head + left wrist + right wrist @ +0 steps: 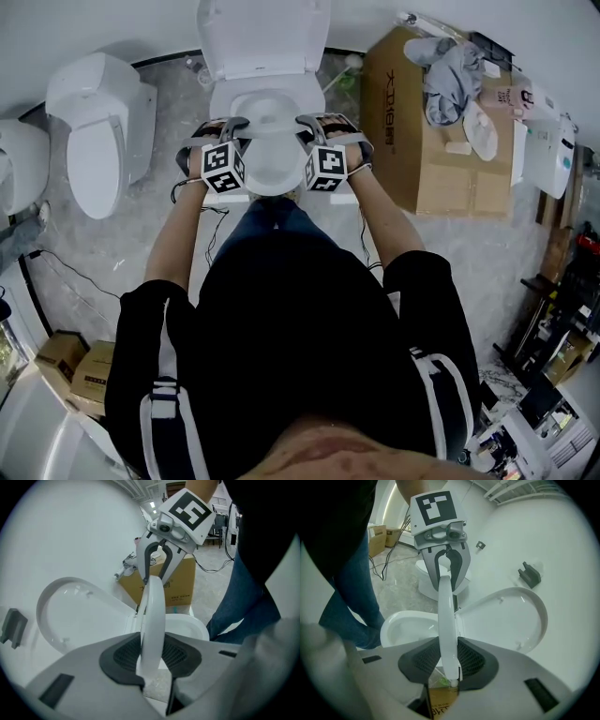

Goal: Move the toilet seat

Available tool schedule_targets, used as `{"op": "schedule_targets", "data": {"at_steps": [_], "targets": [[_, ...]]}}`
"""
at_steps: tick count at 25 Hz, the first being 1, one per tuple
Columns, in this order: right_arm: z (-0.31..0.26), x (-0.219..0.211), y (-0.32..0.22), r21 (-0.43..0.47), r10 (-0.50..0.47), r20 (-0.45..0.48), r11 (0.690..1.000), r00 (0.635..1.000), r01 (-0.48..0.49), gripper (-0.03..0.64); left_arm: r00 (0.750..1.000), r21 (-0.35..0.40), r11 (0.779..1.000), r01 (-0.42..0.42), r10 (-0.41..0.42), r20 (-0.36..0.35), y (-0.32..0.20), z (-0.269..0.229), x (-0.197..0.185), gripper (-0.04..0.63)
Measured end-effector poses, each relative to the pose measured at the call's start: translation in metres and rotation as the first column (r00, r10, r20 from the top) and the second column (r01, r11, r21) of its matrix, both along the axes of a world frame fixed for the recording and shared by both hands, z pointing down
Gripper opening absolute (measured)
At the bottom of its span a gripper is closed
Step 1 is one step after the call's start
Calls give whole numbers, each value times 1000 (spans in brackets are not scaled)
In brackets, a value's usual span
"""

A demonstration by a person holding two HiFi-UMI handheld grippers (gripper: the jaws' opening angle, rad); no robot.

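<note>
Nearest in the head view is the person's black short-sleeved top with white stripes [281,356]. Both bare forearms reach from it toward 12 o'clock, elbows spread and wrists drawn closer together. Each wrist is angled forward and down.

The left hand-held gripper [232,129] is clenched on the 9 o'clock side of the white plastic oval toilet seat ring [273,187]. In the left gripper view the ring's edge is pressed between the two dark ribbed pads [123,654].

The right hand-held gripper [312,127] is grasping the same ring at its 3 o'clock side. In the right gripper view its pads are closed against both faces of the rim. Each gripper view also shows the other gripper clamped at the far end of the ring.

The seat is tilted up off the white ceramic toilet bowl [407,624]. It is seen edge-on between the bowl and the white lid [262,37], and stands apart from both. The lid is upright at 12 o'clock behind the bowl.

On the grey marbled floor [122,248], a second white toilet [98,131] with its lid closed stands at 10 o'clock. A large brown cardboard box [422,159] sits at 2 o'clock just beside the bowl, with a grey bundled cloth [450,75] on top. Two small cardboard boxes [80,370] lie at 8 o'clock.
</note>
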State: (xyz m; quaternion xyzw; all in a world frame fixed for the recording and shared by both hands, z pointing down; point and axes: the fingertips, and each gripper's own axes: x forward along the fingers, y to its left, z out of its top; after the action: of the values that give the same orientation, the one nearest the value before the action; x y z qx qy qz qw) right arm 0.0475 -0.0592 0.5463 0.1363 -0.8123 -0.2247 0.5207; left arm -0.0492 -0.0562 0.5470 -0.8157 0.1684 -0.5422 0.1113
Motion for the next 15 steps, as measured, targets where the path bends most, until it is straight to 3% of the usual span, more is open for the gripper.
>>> {"op": "schedule_targets", "data": {"at_steps": [15], "targets": [[-22, -4, -38, -39, 30, 40, 999, 999, -28, 118, 997, 8, 999, 47, -47, -55, -39, -24, -4, 112]]}}
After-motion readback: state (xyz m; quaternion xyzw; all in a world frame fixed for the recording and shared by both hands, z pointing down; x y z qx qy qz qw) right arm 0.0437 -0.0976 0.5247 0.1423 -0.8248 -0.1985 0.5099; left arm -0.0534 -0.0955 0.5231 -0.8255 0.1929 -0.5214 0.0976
